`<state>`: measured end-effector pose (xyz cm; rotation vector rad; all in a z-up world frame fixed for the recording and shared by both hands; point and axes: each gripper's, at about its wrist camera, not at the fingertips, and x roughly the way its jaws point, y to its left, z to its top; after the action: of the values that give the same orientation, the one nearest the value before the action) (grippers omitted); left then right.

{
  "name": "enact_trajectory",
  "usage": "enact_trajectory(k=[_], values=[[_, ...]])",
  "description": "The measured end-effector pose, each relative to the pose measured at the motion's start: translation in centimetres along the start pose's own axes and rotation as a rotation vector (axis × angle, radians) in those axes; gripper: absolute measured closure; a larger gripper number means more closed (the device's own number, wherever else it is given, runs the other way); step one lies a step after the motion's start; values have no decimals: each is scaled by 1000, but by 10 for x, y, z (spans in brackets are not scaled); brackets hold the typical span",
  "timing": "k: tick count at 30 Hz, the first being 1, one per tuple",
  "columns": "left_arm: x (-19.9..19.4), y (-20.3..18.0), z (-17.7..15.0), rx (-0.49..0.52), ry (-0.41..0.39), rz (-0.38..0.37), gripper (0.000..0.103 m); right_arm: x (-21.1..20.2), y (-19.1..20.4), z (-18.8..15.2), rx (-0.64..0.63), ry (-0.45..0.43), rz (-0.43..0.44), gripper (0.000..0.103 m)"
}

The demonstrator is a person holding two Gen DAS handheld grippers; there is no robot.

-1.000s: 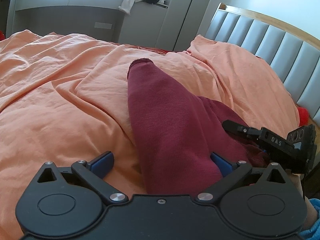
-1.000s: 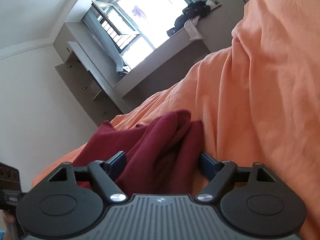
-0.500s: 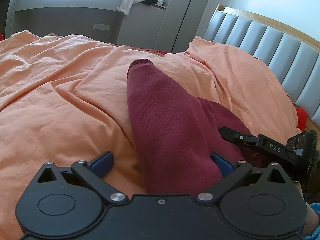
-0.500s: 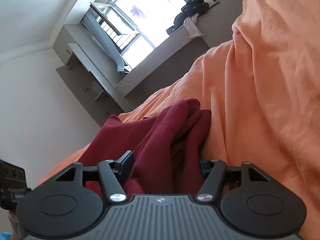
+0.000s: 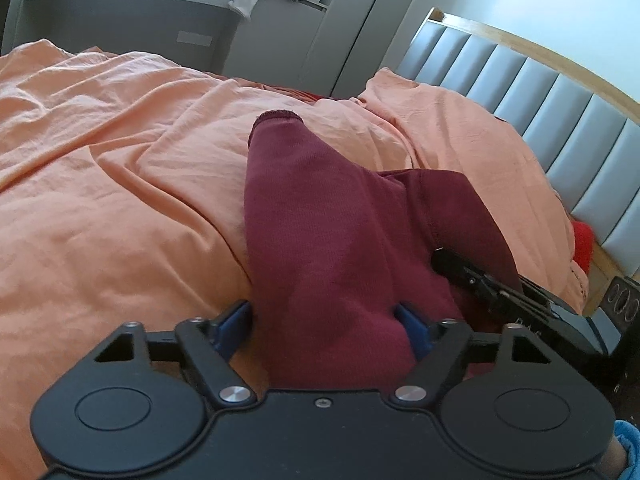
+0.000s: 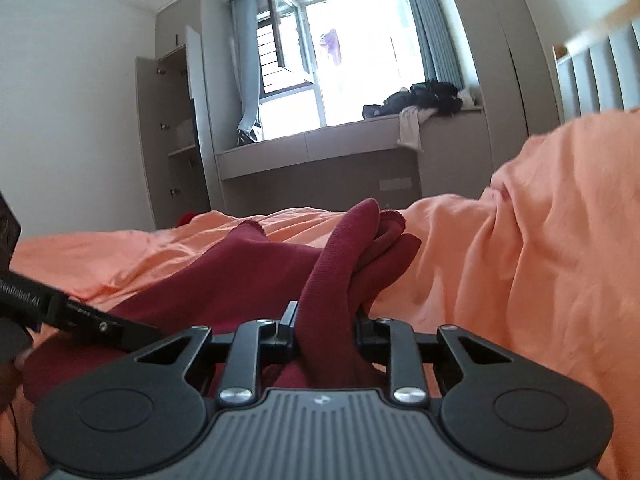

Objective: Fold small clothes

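Observation:
A dark red garment [image 5: 320,240] lies on the orange bedsheet [image 5: 100,160], one leg or sleeve stretching away to a hemmed end. My left gripper [image 5: 324,320] has its jaws partly closed around the near end of that part, blue pads touching the cloth on both sides. My right gripper [image 6: 326,320] is shut on a bunched fold of the same garment [image 6: 332,264] and holds it a little above the sheet. The right gripper also shows in the left wrist view [image 5: 480,280], resting against the garment's right side.
A padded grey headboard [image 5: 560,112] runs along the right. An orange pillow [image 5: 460,128] lies under it. A window seat with dark clothes [image 6: 420,96] stands beyond the bed. An open wardrobe [image 6: 172,128] is at the far left.
My right gripper has closed on the bunched cloth and rolled level. My left gripper's jaws have narrowed around the garment's near end.

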<state>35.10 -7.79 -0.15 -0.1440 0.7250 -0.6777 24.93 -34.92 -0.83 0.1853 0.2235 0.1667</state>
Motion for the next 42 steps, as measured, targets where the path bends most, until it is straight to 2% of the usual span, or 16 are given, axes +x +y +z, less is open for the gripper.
enact_trajectory(k=[2,5,7,9,11,14,17,20,25,28,32,34,39,41,42], values=[[2,0,-2,-12,2,-9,35,-1,4,-2,13,2,-11,76],[4,-3,-2,-32,3,-3,50,3,3,2,69,-3,-10,77],[2,-6,0,-52,-1,8,56,5,2,4,71,-19,-12,78],[-1,-13,2,-30,-14,25,64,-5,1,4,55,-47,-13,79],[-7,-19,4,-3,-30,31,69,-12,6,10,45,-82,-6,80],[-20,-20,11,-16,-60,5,72,-20,13,22,42,-144,14,80],[-37,-15,25,-49,-111,4,72,-16,21,39,47,-177,46,80],[-56,0,39,-106,-181,40,72,6,27,60,82,-192,113,80],[-76,29,57,-172,-265,129,72,64,43,86,126,-154,200,80],[-72,51,61,-221,-276,168,72,99,45,93,139,-90,215,80],[-47,67,55,-238,-225,276,69,147,32,81,182,65,229,79],[-42,67,52,-224,-216,301,66,160,24,69,195,115,208,77],[-44,59,49,-189,-233,349,49,155,11,51,228,103,213,67],[-45,56,47,-181,-240,373,45,151,9,48,236,97,207,57],[-43,57,47,-182,-242,379,41,148,9,47,237,93,204,55]])
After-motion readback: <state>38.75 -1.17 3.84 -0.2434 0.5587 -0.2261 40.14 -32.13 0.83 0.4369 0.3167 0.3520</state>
